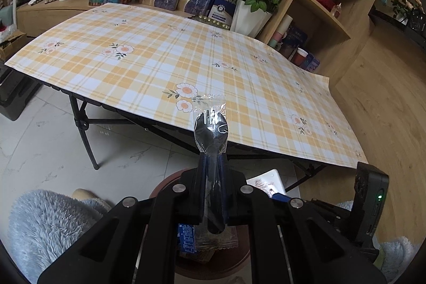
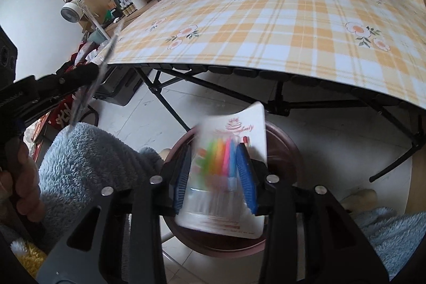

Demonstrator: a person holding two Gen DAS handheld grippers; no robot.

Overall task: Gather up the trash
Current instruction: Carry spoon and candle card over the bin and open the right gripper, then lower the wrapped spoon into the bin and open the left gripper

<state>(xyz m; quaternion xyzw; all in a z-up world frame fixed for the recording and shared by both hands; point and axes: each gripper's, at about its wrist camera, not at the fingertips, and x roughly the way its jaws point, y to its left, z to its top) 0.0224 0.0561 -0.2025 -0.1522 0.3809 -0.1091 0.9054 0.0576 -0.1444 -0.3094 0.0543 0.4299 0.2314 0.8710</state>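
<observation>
Left gripper (image 1: 213,159) clenched on wrapped spork (image 1: 211,129): light, slippery film, stiff handle. Right gripper (image 2: 214,164) straddling candle pack (image 2: 226,164), released; flat, light card.

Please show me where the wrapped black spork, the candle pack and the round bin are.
wrapped black spork (image 1: 211,128): left wrist view, on its bowl.
candle pack (image 2: 221,153): right wrist view, on the candles.
round bin (image 2: 290,148): right wrist view, on its rim.
</observation>
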